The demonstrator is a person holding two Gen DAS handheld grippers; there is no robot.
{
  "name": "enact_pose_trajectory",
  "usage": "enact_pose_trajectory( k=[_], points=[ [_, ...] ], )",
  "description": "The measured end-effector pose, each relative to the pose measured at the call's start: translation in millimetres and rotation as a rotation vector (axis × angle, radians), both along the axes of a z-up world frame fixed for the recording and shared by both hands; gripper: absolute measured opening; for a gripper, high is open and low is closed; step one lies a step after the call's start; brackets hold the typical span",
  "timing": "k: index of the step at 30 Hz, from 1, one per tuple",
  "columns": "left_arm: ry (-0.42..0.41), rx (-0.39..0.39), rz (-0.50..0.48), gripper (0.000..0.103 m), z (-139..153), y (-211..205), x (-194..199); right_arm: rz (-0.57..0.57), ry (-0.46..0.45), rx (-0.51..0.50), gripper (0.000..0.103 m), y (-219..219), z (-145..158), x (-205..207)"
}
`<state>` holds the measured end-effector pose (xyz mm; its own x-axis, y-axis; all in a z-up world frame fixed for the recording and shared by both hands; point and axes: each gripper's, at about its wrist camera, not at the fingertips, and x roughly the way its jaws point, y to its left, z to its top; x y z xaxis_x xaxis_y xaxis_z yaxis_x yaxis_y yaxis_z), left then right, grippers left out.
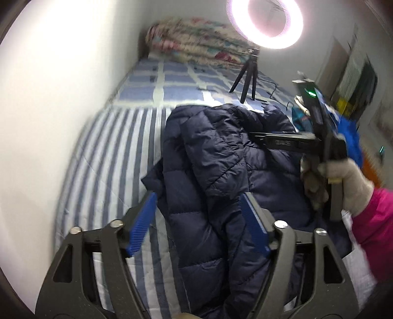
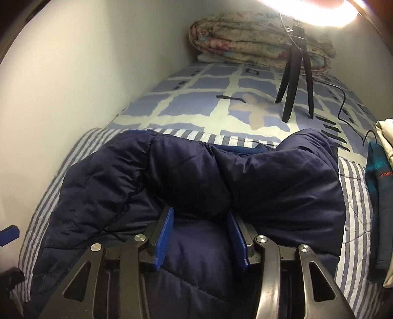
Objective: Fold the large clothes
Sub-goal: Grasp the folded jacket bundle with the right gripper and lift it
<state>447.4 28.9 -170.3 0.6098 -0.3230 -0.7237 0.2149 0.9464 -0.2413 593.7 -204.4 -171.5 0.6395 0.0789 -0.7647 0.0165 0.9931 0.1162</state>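
a striped bed (image 2: pixel 353 196) carries the navy puffer jacket (image 2: pixel 196 176), sleeves folded inward to narrow it. both claws, the left gripper (image 1: pixel 199 220) and right gripper (image 2: pixel 200 233), hover spread and empty (likely between folds).

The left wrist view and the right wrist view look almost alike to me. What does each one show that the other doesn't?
Only the left wrist view shows the gloved hand with its pink sleeve and the whole ring light.

Only the right wrist view shows the teal garment clearly, lying beside the jacket.

Both show the navy puffer jacket on the striped bedcover, the black tripod and the folded floral quilt.
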Motion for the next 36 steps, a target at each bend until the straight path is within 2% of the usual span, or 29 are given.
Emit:
enact_pose_trajectory(
  k=[3, 4, 6, 8, 10, 15, 17, 19, 21, 25, 30, 36],
  points=[
    [0.058, -0.071, 0.002, 0.076, -5, 16, 12, 0.018, -0.026, 0.049, 0.047, -9, 17, -19],
    [0.070, -0.091, 0.004, 0.077, -7, 20, 15, 0.018, -0.044, 0.052, 0.050, -14, 24, -29],
    [0.115, -0.156, 0.001, 0.077, -12, 29, 22, 0.020, -0.080, 0.084, 0.060, -26, 37, -52],
    [0.150, -0.222, 0.004, 0.077, -17, 35, 27, 0.011, -0.113, 0.126, 0.075, -43, 46, -80],
    [0.181, -0.274, 0.003, 0.079, -23, 38, 34, -0.002, -0.133, 0.173, 0.079, -63, 49, -106],
    [0.284, -0.454, 0.025, 0.080, -46, 55, 49, -0.015, -0.093, 0.328, 0.089, -111, 28, -154],
    [0.309, -0.487, 0.035, 0.080, -54, 60, 52, -0.038, -0.063, 0.379, 0.089, -127, 12, -165],
    [0.327, -0.516, 0.039, 0.080, -61, 65, 55, -0.063, -0.045, 0.451, 0.091, -142, -6, -172],
    [0.350, -0.581, 0.032, 0.080, -69, 68, 58, -0.075, -0.039, 0.534, 0.093, -152, -19, -175],
    [0.368, -0.626, 0.019, 0.080, -79, 71, 63, -0.062, -0.010, 0.668, 0.094, -157, -42, -167],
    [0.367, -0.672, -0.002, 0.080, -79, 72, 69, -0.016, -0.016, 0.668, 0.094, -144, -48, -156],
    [0.371, -0.685, -0.018, 0.080, -84, 62, 79, -0.008, -0.019, 0.684, 0.093, -136, -54, -144]
  ],
)
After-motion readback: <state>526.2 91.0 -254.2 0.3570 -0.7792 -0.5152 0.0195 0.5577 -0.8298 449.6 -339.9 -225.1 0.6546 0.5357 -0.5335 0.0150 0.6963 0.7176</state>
